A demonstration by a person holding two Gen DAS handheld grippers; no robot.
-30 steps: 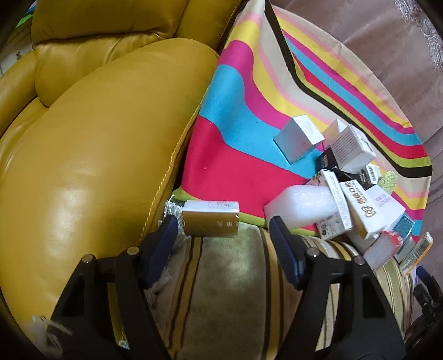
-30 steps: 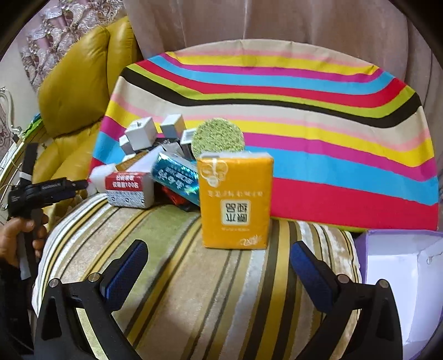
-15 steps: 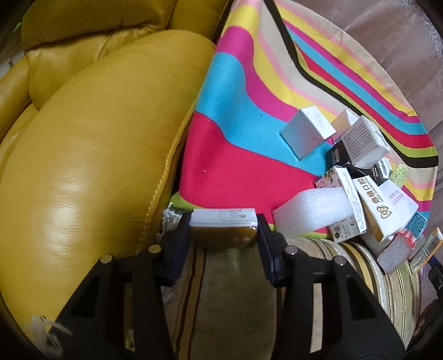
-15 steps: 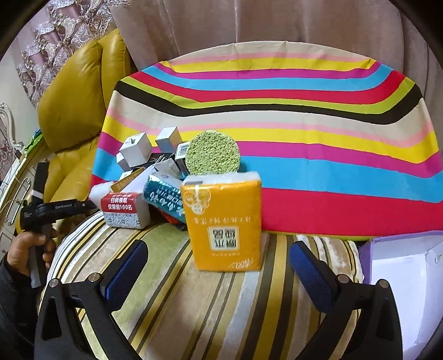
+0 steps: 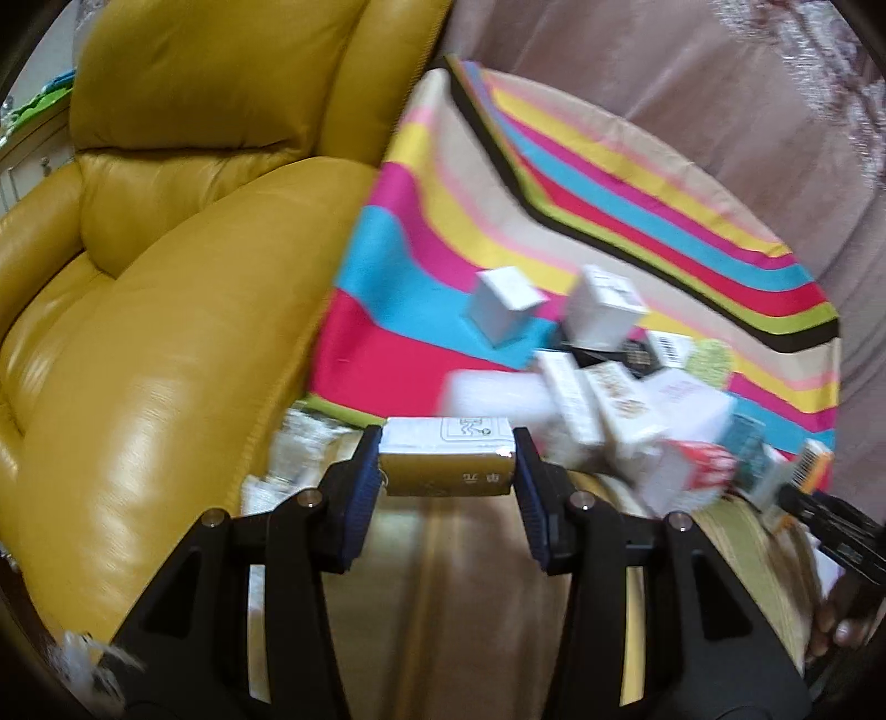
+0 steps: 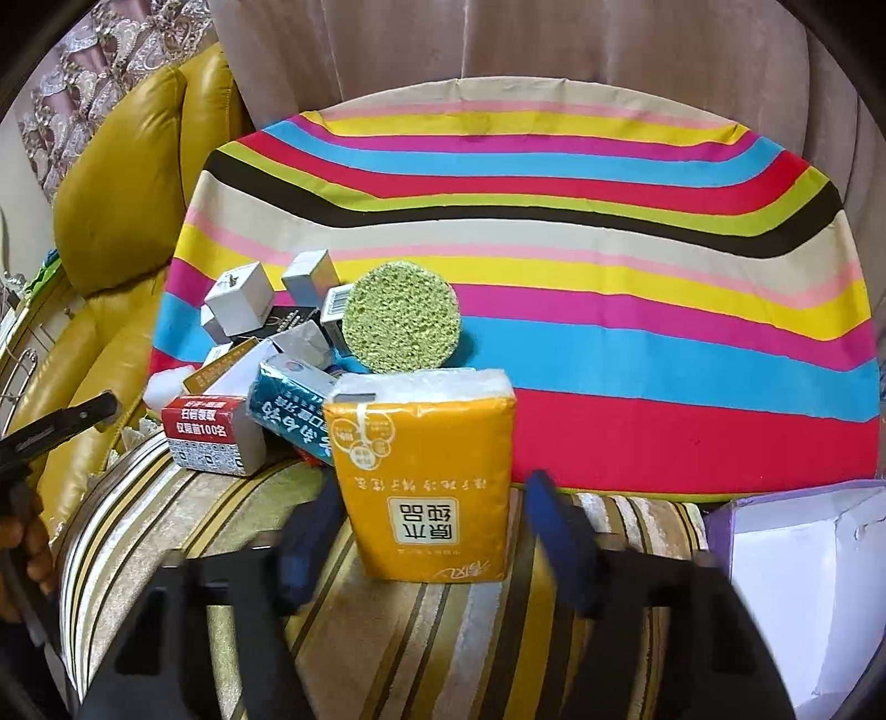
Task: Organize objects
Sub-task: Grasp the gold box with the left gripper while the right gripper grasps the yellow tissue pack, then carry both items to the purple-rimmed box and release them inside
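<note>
Pack (image 6: 423,471) of orange tissues upright on striped cushion (image 6: 443,637), right at the right gripper (image 6: 432,493), standing between its two blue pads. Long axis vertical, broad printed face toward the camera, narrow sides toward the pads. Jaws just closing in around it, blurred with motion, a sliver of gap seemingly left on either side, so not yet pinching as far as can be judged. Right gripper pitched steeply down over the cushion, squarely centred on the pack, clearly the nearer one for this item. Purple box (image 6: 803,581), open-topped, just to the right on the same cushion: a likely place for it, judging by the task.

Left gripper (image 5: 447,448) pinching a gold box (image 5: 448,482) by its short ends, long axis level and crosswise between the pads, box apparently clear of the cushion. Also angled downward, beside the yellow armchair (image 5: 166,332), well left of the pack.

Behind the pack, touching or nearly so: teal packet (image 6: 288,410) and red-and-white carton (image 6: 213,440), then green round sponge (image 6: 401,318) and a heap of small white boxes (image 6: 243,299). Farther back, rainbow-striped cloth (image 6: 609,277), then curtain (image 6: 554,44).
</note>
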